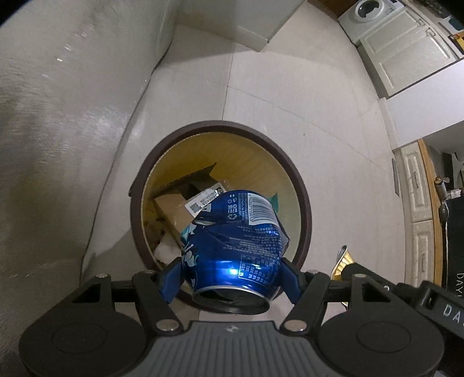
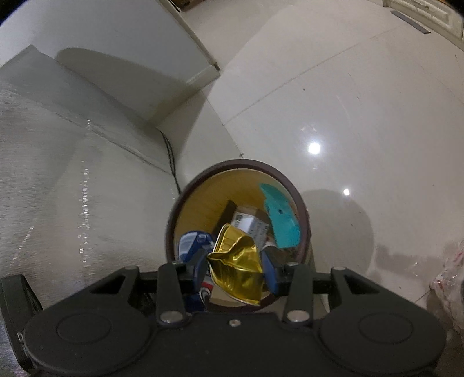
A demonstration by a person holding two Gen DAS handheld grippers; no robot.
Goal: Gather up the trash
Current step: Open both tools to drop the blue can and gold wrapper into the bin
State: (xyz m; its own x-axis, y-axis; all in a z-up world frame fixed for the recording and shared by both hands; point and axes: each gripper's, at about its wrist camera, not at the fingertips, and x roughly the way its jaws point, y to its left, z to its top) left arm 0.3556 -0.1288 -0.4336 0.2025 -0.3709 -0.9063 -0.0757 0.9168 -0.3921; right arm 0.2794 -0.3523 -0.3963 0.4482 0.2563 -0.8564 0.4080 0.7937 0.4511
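My left gripper (image 1: pixel 230 272) is shut on a crushed blue can (image 1: pixel 235 246) and holds it above the open bin (image 1: pixel 220 127), a round bin with a brown rim and yellow inside. My right gripper (image 2: pixel 236 268) is shut on a crumpled gold wrapper (image 2: pixel 236 265) and holds it over the same bin (image 2: pixel 174 214). The blue can also shows in the right wrist view (image 2: pixel 192 242), just left of the wrapper. The gold wrapper shows in the left wrist view (image 1: pixel 342 262), right of the can. In the bin lie a cardboard box (image 1: pixel 174 206) with a white label and a teal piece (image 2: pixel 279 220).
A pale sofa (image 1: pixel 58 130) stands left of the bin. The floor is glossy white tile (image 2: pixel 348 101). White cabinets (image 1: pixel 406 52) and a washing machine (image 1: pixel 368 11) stand at the far right. A clear plastic bag (image 2: pixel 449 278) lies on the floor at right.
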